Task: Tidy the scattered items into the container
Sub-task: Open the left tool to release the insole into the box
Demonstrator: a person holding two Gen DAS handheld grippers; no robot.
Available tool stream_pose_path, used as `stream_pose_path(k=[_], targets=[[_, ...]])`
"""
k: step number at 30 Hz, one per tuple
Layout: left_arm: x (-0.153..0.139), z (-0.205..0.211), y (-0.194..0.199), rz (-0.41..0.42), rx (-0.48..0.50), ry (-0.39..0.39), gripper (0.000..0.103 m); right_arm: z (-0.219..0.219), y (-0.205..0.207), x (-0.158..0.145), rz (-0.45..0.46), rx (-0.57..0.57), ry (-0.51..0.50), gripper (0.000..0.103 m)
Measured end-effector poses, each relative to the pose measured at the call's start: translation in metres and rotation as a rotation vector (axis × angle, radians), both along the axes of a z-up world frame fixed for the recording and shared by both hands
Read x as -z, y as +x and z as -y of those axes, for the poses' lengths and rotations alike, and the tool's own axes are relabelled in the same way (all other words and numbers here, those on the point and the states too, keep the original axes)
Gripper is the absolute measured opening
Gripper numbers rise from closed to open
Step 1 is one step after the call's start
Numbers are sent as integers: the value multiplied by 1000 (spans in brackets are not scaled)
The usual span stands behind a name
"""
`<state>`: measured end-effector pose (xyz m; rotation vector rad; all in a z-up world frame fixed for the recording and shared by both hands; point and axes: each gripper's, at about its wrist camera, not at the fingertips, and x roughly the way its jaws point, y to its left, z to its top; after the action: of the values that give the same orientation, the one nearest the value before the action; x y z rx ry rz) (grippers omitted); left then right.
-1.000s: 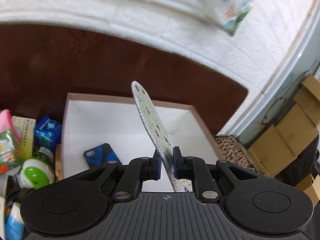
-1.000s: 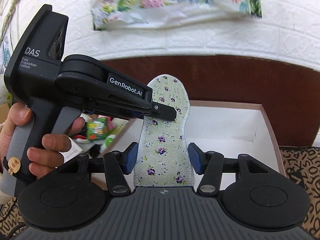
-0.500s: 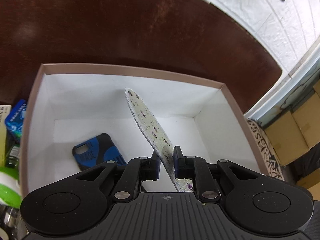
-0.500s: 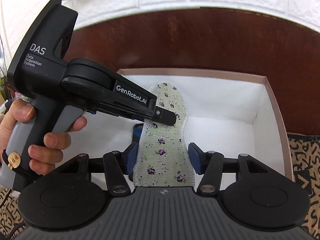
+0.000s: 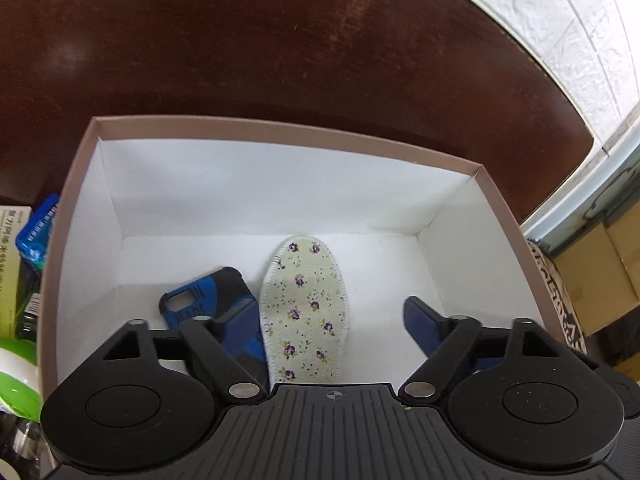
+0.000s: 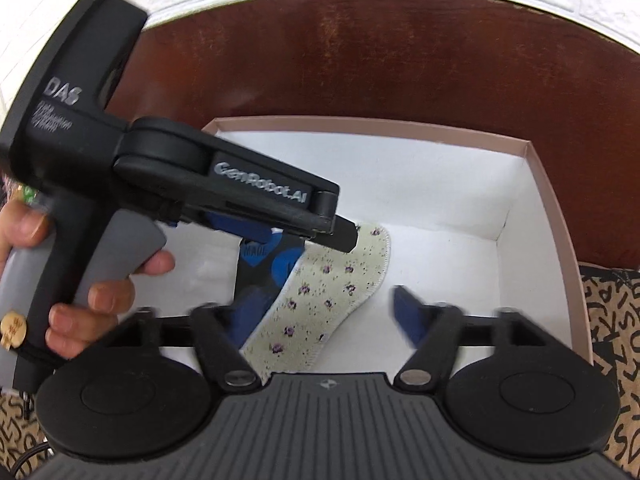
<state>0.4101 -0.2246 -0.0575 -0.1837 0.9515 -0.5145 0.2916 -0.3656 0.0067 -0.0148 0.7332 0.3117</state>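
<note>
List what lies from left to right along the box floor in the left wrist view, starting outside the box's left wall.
Blue packet outside the wall → box's left wall → phone case → floral insole → bare floor → box's right wall.

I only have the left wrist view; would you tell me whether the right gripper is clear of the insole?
Observer: It looks so. The right gripper hangs over the near side of the box, its jaws opening; the insole lies between them and neither pad seems to press it.
Operator: Thank you. How does my left gripper sit from that side?
Observer: The left gripper reaches in from the left of the right wrist view, jaws opening, its tip above the insole's toe end.
Operator: And what is holding it?
Observer: A hand wraps its grey handle at the left edge.
</note>
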Motion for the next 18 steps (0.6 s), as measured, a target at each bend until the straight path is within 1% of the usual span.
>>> stream_pose_path(k=[1, 3, 6, 9, 13, 18], targets=[[-2, 0, -2, 11, 3, 8, 91, 0, -1, 0, 3, -1, 7, 96], [-5, 2, -6, 37, 18, 25, 93, -1, -4, 0, 4, -4, 13, 100], [-8, 1, -14, 60, 41, 26, 95, 1, -6, -1, 13, 10, -2, 102], [-12, -1, -22, 79, 56, 12, 95, -1, -10, -1, 28, 22, -5, 102], [-18, -3, -33, 118, 51, 46, 95, -2, -11, -5, 20, 19, 26, 103], [-31, -12, -52, 158, 35, 47, 95, -3, -21, -11, 28, 28, 43, 103]])
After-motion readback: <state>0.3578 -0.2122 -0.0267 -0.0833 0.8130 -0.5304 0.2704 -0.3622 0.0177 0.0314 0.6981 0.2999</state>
